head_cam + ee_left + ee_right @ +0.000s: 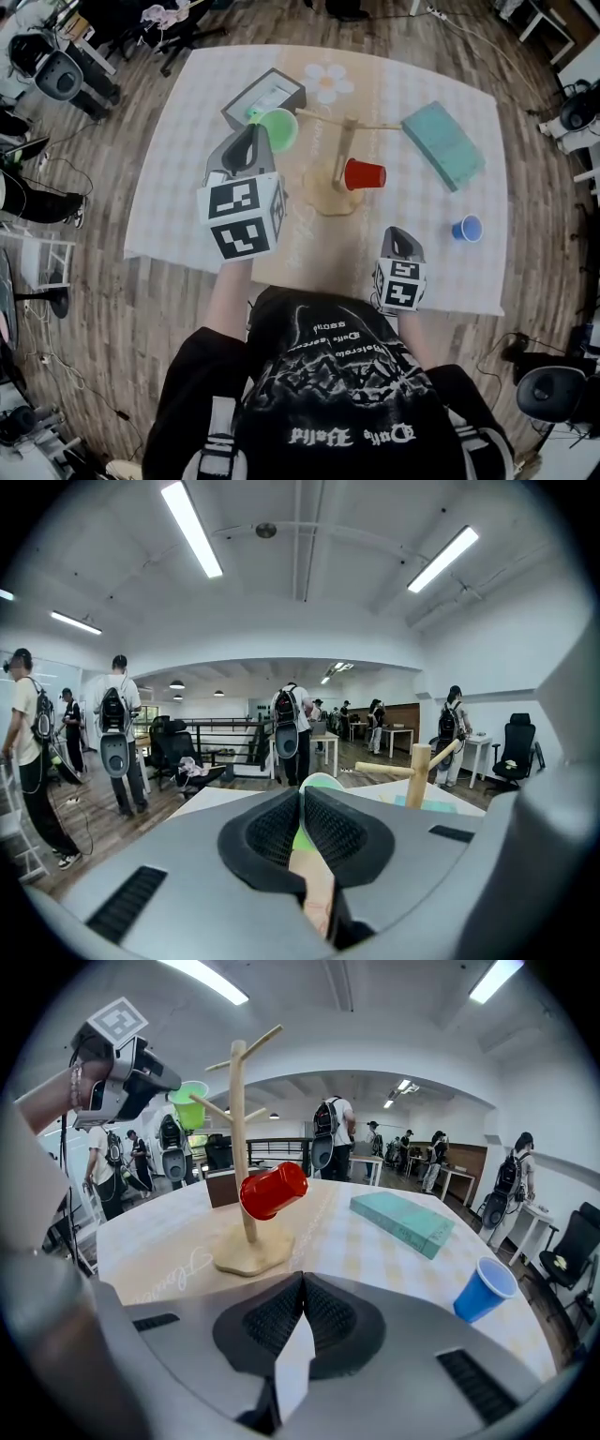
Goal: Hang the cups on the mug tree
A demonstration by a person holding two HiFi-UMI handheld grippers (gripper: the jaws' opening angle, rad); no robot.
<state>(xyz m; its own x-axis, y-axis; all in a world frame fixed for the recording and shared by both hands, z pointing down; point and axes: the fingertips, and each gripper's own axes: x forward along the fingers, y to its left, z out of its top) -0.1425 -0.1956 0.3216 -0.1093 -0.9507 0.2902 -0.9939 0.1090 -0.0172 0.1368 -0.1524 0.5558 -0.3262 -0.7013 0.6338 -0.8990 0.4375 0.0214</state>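
A wooden mug tree (345, 141) stands mid-table, and a red cup (364, 174) hangs on its right peg. My left gripper (255, 133) is raised left of the tree and is shut on the rim of a green cup (278, 128). In the left gripper view the green cup (320, 782) shows between the pinched pads, with the mug tree (418, 774) ahead to the right. A blue cup (467, 229) stands upright on the table at the right. My right gripper (400, 235) rests low near the front edge, shut and empty. The right gripper view shows the red cup (272, 1190), the blue cup (483, 1290) and the lifted green cup (190, 1094).
A teal book (442, 143) lies at the back right of the table, and a grey box (265, 97) sits behind the green cup. The checked tablecloth (187, 187) hangs over the table edges. Office chairs and several people stand around the room.
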